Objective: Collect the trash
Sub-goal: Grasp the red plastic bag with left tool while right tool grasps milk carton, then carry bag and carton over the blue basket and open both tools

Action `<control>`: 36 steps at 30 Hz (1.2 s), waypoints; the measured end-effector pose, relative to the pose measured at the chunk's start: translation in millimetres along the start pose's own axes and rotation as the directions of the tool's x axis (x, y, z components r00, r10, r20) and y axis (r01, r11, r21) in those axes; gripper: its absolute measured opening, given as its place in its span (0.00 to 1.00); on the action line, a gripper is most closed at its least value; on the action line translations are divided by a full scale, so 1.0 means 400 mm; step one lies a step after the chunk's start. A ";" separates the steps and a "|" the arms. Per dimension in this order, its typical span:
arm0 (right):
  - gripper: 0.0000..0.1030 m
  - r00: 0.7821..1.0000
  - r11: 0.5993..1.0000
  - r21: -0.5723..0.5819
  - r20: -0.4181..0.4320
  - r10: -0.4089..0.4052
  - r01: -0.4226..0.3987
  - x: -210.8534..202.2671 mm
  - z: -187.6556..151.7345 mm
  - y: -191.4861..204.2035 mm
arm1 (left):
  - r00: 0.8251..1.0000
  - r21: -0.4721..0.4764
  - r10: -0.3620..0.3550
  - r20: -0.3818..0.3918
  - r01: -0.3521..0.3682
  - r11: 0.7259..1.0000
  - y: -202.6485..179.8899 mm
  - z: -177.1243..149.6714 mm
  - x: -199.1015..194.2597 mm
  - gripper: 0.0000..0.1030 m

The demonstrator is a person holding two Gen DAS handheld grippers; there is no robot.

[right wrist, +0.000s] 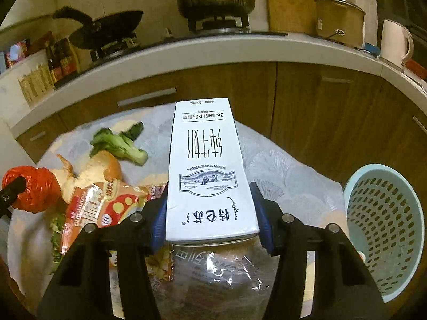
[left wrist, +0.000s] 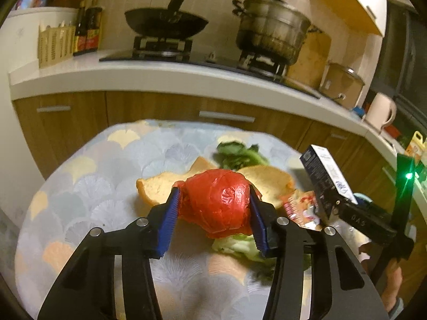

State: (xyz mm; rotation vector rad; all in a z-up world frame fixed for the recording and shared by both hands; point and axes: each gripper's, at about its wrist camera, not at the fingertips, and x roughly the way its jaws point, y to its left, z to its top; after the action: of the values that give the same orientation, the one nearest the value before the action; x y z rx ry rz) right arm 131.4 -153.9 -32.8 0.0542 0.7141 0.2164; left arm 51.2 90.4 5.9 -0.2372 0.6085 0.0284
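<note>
Left wrist view: left gripper (left wrist: 214, 208) fingers pinching red bag wad (left wrist: 217, 202) above desk (left wrist: 88, 176); right gripper (right wrist: 210, 213) clamping milk carton (right wrist: 208, 170). Next, probably drop both into basket (right wrist: 384, 229).

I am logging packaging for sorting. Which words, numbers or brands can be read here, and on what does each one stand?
"特仑苏", "纯牛奶", "250mL", "3.6" and "120": milk carton, printed upside down in the right wrist view.
"0A5" or similar, uncertain: right gripper body, left wrist view.
Orange snack wrapper: print too crumpled to read.
Clear wrapper: print unreadable.
Sauce bottles: labels blurred.
</note>
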 end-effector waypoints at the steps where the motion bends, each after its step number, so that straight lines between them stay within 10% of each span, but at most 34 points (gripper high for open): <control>1: 0.50 1.000 1.000 0.004 0.012 0.008 -0.008 -0.006 0.002 -0.003 | 1.000 0.000 -0.007 0.010 0.007 1.000 -0.002 0.004 -0.009 0.45; 22: 0.50 0.979 0.994 0.109 0.200 -0.034 0.013 -0.225 0.017 -0.162 | 0.993 0.184 -0.114 0.039 0.105 0.977 -0.294 0.057 -0.038 0.45; 36: 0.50 0.936 0.905 0.292 0.073 -0.344 0.310 -0.306 -0.145 -0.530 | 0.950 0.420 -0.289 -0.120 0.312 0.852 -0.763 -0.067 0.044 0.45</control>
State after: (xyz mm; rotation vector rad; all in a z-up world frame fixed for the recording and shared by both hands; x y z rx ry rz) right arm 41.5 -388.6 -24.0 0.2109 0.6148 -0.2113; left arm 79.8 -213.5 39.4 0.1053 0.6082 -0.4177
